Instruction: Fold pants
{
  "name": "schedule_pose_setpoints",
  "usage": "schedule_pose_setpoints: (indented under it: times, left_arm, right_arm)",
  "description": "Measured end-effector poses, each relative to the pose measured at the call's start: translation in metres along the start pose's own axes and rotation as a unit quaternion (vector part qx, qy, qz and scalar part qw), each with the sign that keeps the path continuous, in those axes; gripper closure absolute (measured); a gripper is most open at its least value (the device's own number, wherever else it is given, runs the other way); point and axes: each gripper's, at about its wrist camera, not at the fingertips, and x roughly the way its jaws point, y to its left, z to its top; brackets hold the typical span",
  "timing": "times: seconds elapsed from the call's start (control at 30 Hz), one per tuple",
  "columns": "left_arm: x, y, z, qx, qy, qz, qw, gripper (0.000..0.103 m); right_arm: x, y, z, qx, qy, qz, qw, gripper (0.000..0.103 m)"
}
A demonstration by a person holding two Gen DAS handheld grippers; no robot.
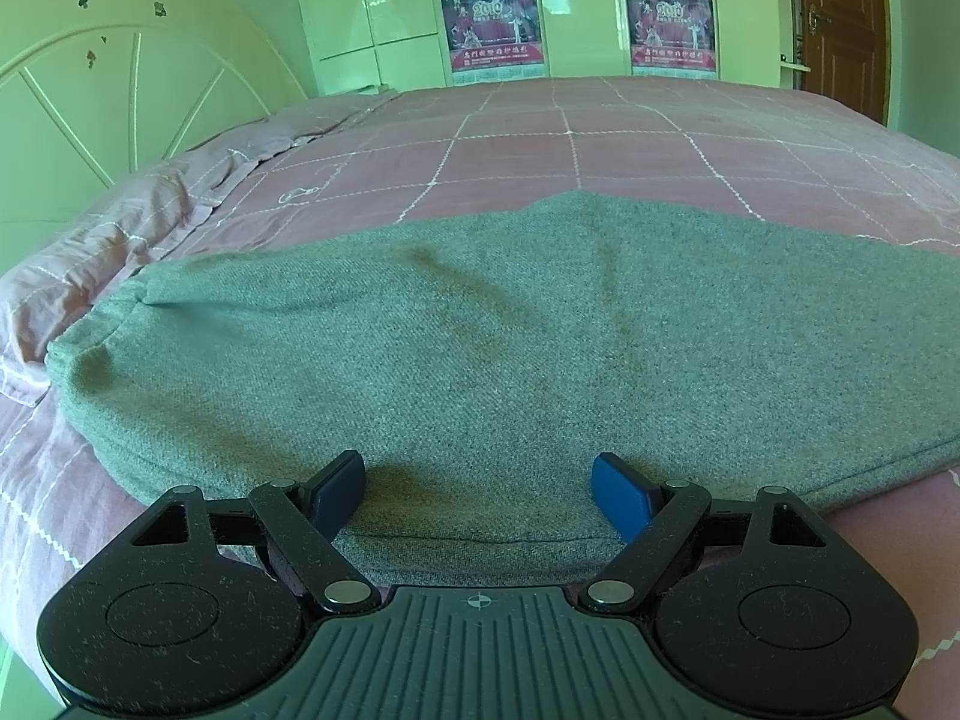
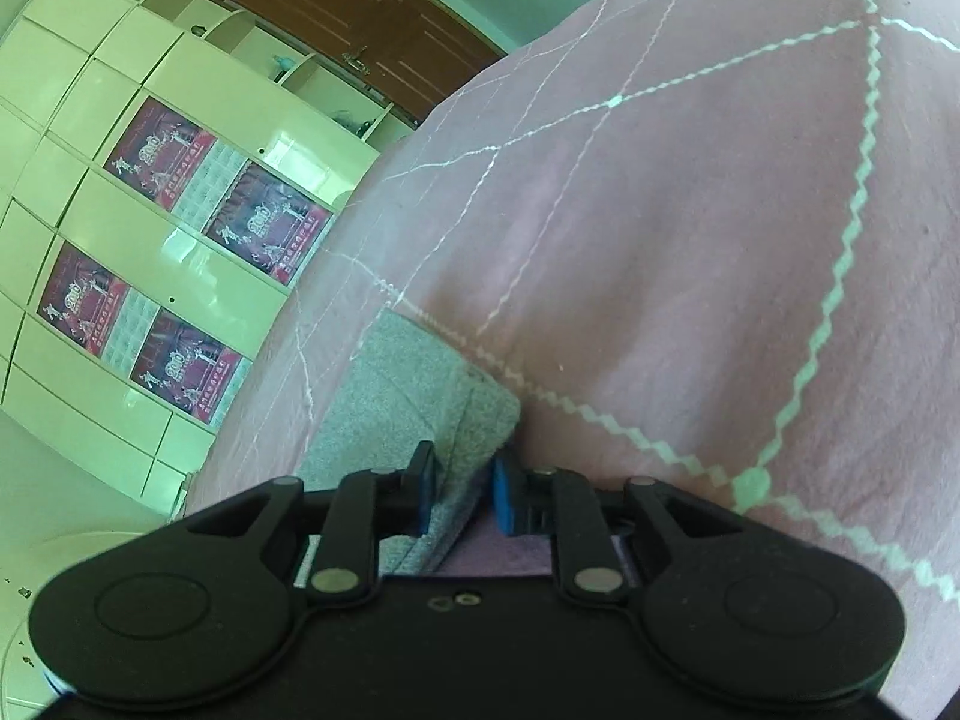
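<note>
Item 1, far left: pale cream arched wooden headboard, paint chipped in spots; below it a rumpled pink pillow at the head of the bed.

Item 2: pink quilted bedspread with white stitched grid, covering the whole bed.

Item 3, task piece: grey woollen pants, already folded into a thick flat bundle, lying on the bedspread at the near edge of the bed.

Item 4: left tool, black linkage with blue pads, jaws wide apart, hovering over the near edge of the bundle; nothing gripped.

Item 5: right tool, jaws drawn close and clamped on a corner of the pants, several layers between the pads.

Item 6, background: glossy cream wardrobe with red calendar posters; brown wooden door at right.

Risk: the right pads probably hold only some layers; a pull could drag the top layer, skewing the fold. With the left tool free, the bundle may slide on the smooth bedspread.

Containers: none open; wardrobe contents not visible.
</note>
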Motion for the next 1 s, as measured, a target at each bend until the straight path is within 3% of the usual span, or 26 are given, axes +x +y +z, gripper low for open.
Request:
schedule_pose_setpoints:
  times: [0.13,0.27,0.33,0.43,0.6,0.67,0.8,0.93,1.0]
  left_arm:
    - [-0.002,0.0,-0.001,-0.004,-0.008,0.0,1.0,0.02]
    - [-0.017,0.011,0.001,-0.016,-0.027,0.005,0.9995,0.018]
    - [-0.026,0.023,0.003,-0.024,-0.034,0.035,0.9985,0.007]
    - [-0.032,0.052,0.006,-0.058,-0.026,0.049,0.9968,0.005]
    - [-0.032,0.099,0.008,-0.082,-0.031,0.083,0.9926,0.005]
    - [-0.028,0.114,0.008,-0.082,-0.031,0.096,0.9916,0.004]
    - [-0.018,0.144,0.006,-0.097,-0.025,0.111,0.9888,0.0]
    - [0.002,0.175,0.005,-0.141,-0.003,0.084,0.9864,0.0]
    - [0.013,0.192,0.004,-0.181,0.003,0.069,0.981,0.0]
  right_arm:
    - [-0.035,0.011,-0.004,-0.039,-0.054,-0.028,0.997,0.065]
    - [-0.034,0.044,-0.013,-0.098,-0.022,0.012,0.995,0.064]
    - [-0.03,0.072,-0.021,-0.143,-0.002,0.044,0.989,0.059]
    - [-0.016,0.125,-0.04,-0.216,0.032,0.095,0.971,0.036]
    - [0.019,0.21,-0.082,-0.273,0.112,0.18,0.938,0.03]
    - [0.035,0.244,-0.101,-0.294,0.141,0.199,0.924,0.019]
    - [0.064,0.298,-0.141,-0.33,0.191,0.227,0.896,0.015]
    - [0.092,0.336,-0.173,-0.371,0.238,0.211,0.873,0.014]
    - [0.106,0.354,-0.189,-0.399,0.252,0.216,0.855,0.021]
